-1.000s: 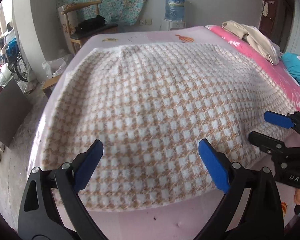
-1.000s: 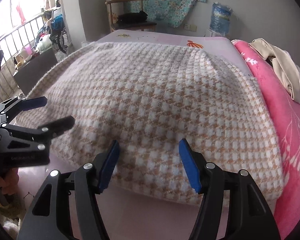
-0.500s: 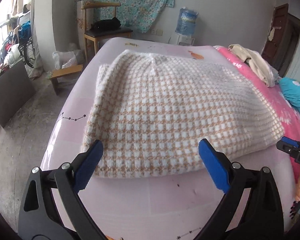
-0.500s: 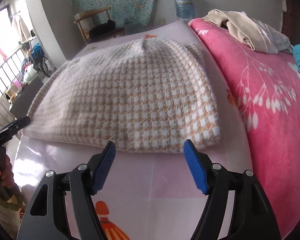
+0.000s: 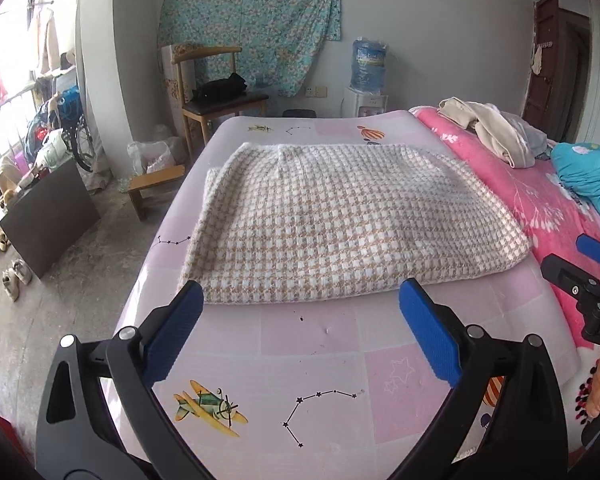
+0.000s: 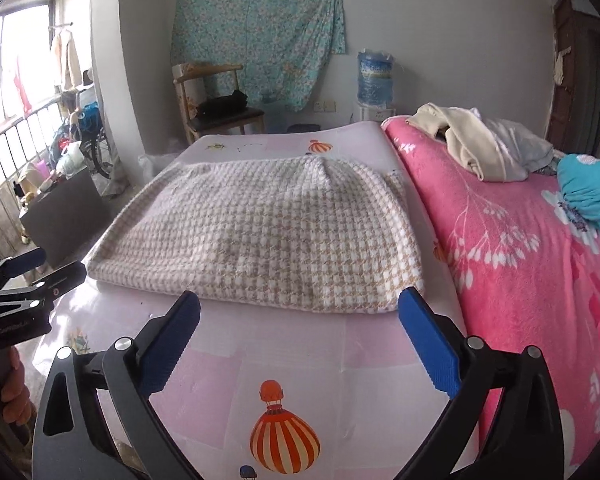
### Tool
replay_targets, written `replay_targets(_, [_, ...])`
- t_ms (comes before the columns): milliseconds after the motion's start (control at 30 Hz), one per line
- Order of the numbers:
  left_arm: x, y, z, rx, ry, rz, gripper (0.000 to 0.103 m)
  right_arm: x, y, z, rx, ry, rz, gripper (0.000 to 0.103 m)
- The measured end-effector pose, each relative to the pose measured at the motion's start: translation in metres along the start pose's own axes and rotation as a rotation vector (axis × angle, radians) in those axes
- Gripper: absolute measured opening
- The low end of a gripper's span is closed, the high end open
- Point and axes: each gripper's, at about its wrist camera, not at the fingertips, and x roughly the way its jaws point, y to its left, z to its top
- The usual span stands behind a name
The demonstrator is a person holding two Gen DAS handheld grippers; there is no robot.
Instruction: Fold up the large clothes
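A white and tan houndstooth knit garment [image 5: 340, 224] lies folded in a flat rectangle on the pink printed mat [image 5: 308, 360] of the bed; it also shows in the right wrist view [image 6: 260, 240]. My left gripper [image 5: 300, 336] is open and empty, just short of the garment's near edge. My right gripper [image 6: 300, 340] is open and empty, a little back from the garment's near right corner. Each gripper shows at the edge of the other's view: the right gripper [image 5: 580, 264], the left gripper [image 6: 32, 268].
A pink floral blanket [image 6: 520, 260] covers the bed's right side, with a beige clothes pile [image 6: 472, 144] and a teal cloth [image 6: 592, 192] on it. A wooden chair [image 5: 216, 100], a water dispenser [image 5: 366, 76] and floor clutter [image 5: 48, 200] stand beyond and left of the bed.
Both grippers have pulled back and up from the garment, which looks smaller and farther now. The garment lies still and folded. Both grippers stay open.
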Motion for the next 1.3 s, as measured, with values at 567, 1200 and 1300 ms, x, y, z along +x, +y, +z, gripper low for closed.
replay_targets(567, [0.014,-0.016,-0.004,-0.036,0.082,0.149,0.095,0.007,0.018,-0.005,0.029,0.047,-0.053,0.097])
replay_targets(1200, [0.031,-0.007,-0.010,-0.066,0.163,0.131,0.095,0.031,0.035,-0.009,-0.045,0.125,-0.048,0.097])
replay_targets(1300, [0.031,-0.008,-0.011,-0.063,0.164,0.126,0.095,0.030,0.035,-0.009,-0.047,0.125,-0.050,0.097])
